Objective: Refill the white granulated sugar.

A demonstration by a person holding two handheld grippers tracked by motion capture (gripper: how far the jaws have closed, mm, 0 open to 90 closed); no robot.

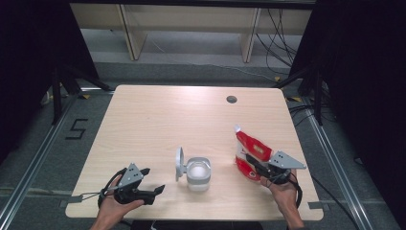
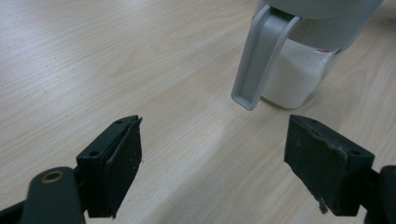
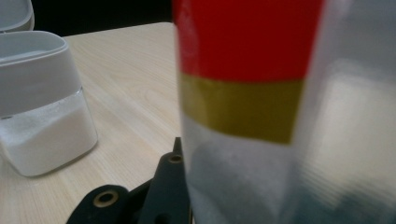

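Note:
A clear container (image 1: 197, 173) partly full of white powder stands near the table's front middle, its grey hinged lid (image 1: 179, 163) flipped open to the left. My left gripper (image 1: 154, 179) sits low at the front left, open and empty. In the left gripper view its jaws (image 2: 215, 126) point at the container (image 2: 299, 79) and the hanging lid (image 2: 261, 56), a short way off. My right gripper (image 1: 251, 165) is shut on a red and white bag (image 1: 251, 146) at the front right. In the right gripper view the bag (image 3: 243, 56) covers the jaws; one black finger (image 3: 168, 186) lies against it, with the container (image 3: 42, 116) to the left.
The light wooden table (image 1: 158, 115) has a round cable hole (image 1: 231, 99) near its far edge. Black curtains hang at both sides, and a wooden frame (image 1: 129, 33) stands behind the table.

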